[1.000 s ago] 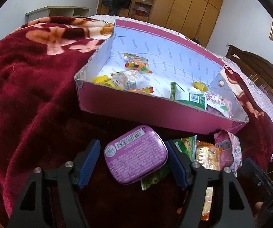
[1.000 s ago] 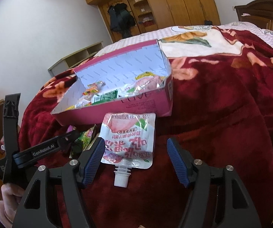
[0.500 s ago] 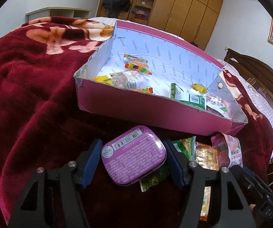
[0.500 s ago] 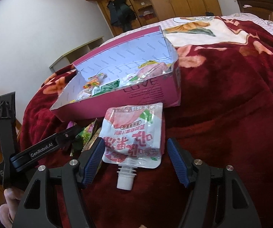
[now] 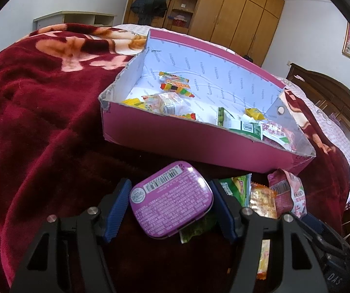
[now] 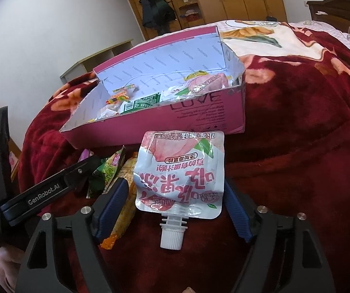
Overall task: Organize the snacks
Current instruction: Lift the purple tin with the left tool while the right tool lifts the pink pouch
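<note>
A pink box (image 5: pixel 199 144) with several snack packets inside sits on the red blanket; it also shows in the right wrist view (image 6: pixel 206 117). My left gripper (image 5: pixel 171 202) has closed in on a purple tin (image 5: pixel 171 199), its pads touching both sides of the tin. My right gripper (image 6: pixel 178 202) is around a pink-and-white spouted jelly pouch (image 6: pixel 179 173), blue pads at its edges. Green (image 5: pixel 238 186) and orange (image 5: pixel 262 200) packets lie between the two grippers.
The red floral blanket (image 5: pixel 33 122) covers the bed. A wooden wardrobe (image 5: pixel 223 22) stands behind and a dark headboard (image 5: pixel 333 102) at the right. The left gripper's body (image 6: pixel 48 190) shows at the left of the right wrist view.
Both grippers have narrowed around their items over the last second. The left fingers now touch the tin; the right fingers have closed to the pouch's edges and the pouch has come nearer.
</note>
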The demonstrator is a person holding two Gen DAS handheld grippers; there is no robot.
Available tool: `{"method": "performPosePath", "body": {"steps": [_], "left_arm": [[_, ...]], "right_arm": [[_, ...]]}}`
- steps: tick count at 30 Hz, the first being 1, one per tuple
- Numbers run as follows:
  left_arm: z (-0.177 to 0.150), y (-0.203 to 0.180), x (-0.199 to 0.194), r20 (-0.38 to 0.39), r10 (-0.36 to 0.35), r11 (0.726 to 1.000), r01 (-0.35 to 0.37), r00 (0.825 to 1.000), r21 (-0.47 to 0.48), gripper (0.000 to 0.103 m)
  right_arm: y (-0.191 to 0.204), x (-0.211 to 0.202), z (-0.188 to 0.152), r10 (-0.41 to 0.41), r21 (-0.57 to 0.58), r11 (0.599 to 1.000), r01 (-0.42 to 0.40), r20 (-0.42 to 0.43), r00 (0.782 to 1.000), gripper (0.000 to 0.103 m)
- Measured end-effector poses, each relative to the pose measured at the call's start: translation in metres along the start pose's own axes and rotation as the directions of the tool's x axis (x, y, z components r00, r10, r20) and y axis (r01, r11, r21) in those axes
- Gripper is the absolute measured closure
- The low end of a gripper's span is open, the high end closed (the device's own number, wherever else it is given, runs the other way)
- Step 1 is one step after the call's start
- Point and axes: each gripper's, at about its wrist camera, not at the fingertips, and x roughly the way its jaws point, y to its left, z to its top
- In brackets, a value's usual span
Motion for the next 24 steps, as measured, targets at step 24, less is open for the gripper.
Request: {"method": "performPosePath", "body": {"steps": [24], "left_arm": [[-0.003, -0.008, -0.022, 0.059, 0.058, 0.996, -0.061, 0.997, 0.06, 0.034]], "right_arm": [[-0.008, -0.002, 0.002, -0.01, 0.086, 0.996, 0.008, 0.024, 1.0, 0.028]]}}
